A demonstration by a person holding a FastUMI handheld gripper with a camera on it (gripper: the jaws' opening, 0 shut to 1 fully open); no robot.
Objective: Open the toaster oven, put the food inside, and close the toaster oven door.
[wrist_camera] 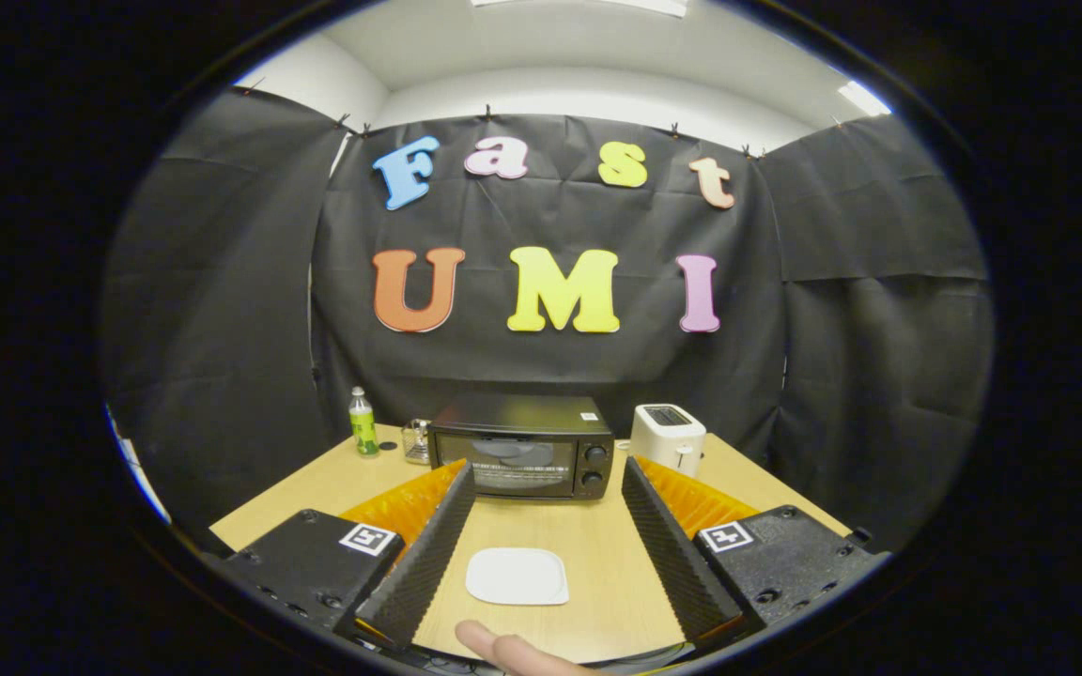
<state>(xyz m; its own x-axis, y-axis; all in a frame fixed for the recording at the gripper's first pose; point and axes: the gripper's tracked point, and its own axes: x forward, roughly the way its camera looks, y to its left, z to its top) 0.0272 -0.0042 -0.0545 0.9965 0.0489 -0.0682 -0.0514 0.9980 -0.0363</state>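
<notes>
Far left of the tabletop, a small green-labelled bottle [363,422] stands upright near the back edge of the wooden table [316,483]. Just right of it sits a small clear glass jar [416,439], tucked against the toaster oven's left side. Centre frame, there's the black toaster oven [522,455], door closed, two knobs stacked on its right panel, a rack faintly visible through the glass. It sits just beyond the fingertips. Moving right, a white pop-up toaster [668,437] stands just beside the oven.

Lower in the frame, the gripper [548,483] is spread wide, released, its fingers gripping nothing and well apart. Between them on the bare wood lies a white, rounded-square plate [517,576]; whether it carries any food I cannot tell. At the very bottom centre, a person's fingertip [503,648] pokes in, just below the plate.
</notes>
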